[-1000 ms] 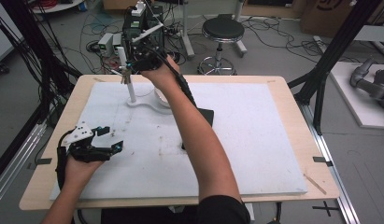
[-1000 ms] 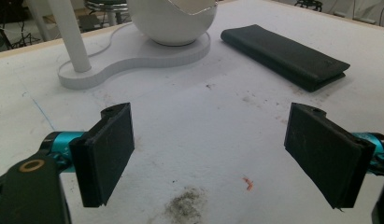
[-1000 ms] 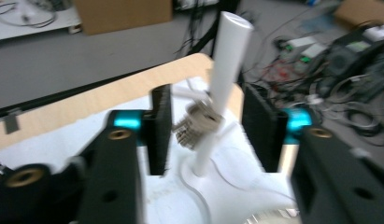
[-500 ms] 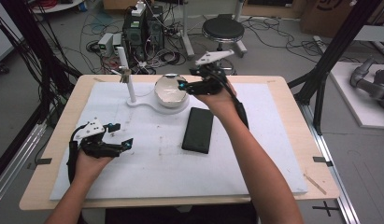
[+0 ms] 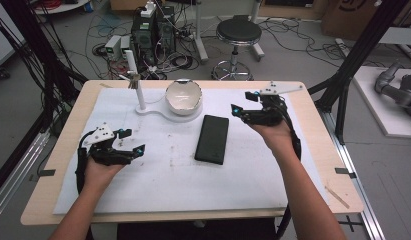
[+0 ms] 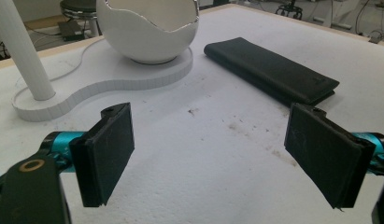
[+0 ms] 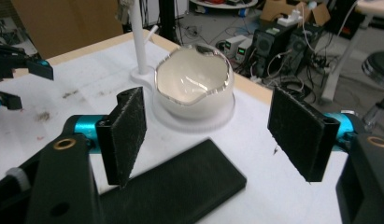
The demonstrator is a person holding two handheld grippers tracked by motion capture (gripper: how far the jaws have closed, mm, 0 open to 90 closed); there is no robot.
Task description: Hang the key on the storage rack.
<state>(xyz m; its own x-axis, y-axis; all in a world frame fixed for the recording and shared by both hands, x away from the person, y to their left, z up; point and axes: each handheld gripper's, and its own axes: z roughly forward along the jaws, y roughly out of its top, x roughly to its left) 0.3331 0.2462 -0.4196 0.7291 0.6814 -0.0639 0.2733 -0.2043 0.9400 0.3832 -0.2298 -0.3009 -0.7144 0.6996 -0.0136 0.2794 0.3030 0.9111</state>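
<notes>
while held above the right part of the worktop, right tool wide open, jaws just been opening, nothing between them. pointing toward white egg-shaped bowl and black flat case; in right gripper view, case lying just under the jaws, not touched, bowl farther behind. left tool near left side of worktop, also wide open, holding nothing, hovering over white mat. in left gripper view, bare stained mat between the two pads. bowl sitting on white stand base, thin white post upright at its other end. case lying flat in middle of mat, just beside the base, between both tools.
</notes>
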